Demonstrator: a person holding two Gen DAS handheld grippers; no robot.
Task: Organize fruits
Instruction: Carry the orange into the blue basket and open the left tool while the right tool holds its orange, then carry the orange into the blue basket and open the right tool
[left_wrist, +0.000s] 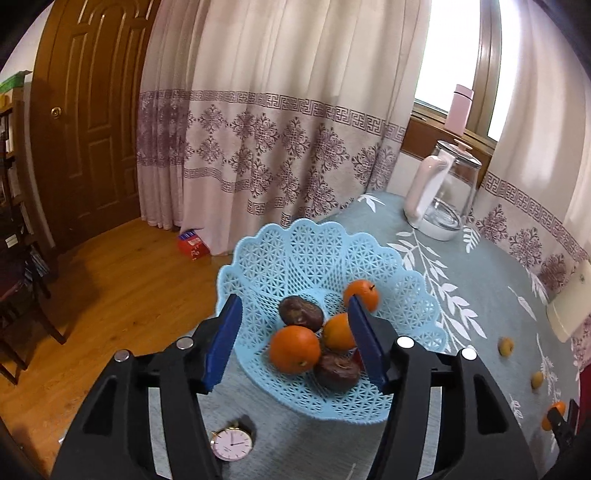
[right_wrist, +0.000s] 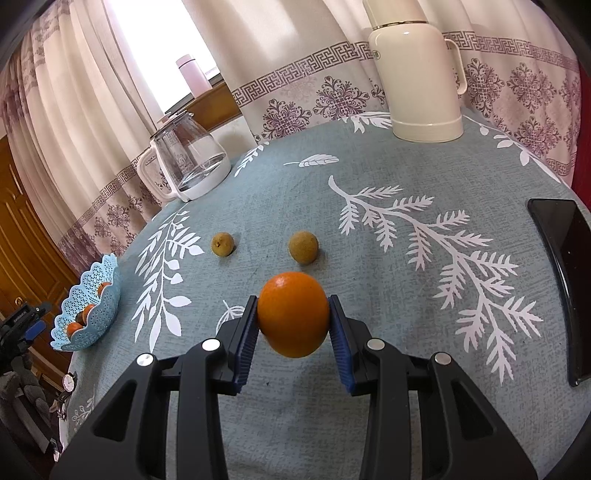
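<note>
From the left wrist, the left gripper (left_wrist: 293, 341) hangs with its jaws wide apart and nothing between them, just above the near rim of the blue basket (left_wrist: 280, 251), which stands at the table's left edge and already holds three oranges and two dark fruits. A watch (left_wrist: 232, 444) lies on the cloth just short of the basket. This gripper's best part, I judge, is to keep clear of the basket mouth so the incoming fruit has room. From the right wrist, the right gripper (right_wrist: 293, 319) is clamped on an orange (right_wrist: 293, 314), the pads pressing its two sides at mid-height. Two small brown fruits (right_wrist: 303, 246) wait on the table just beyond it, and the basket sits well apart at the left edge. Carry the orange level, grip steady, and let go low over the basket's middle so it does not roll out.
</note>
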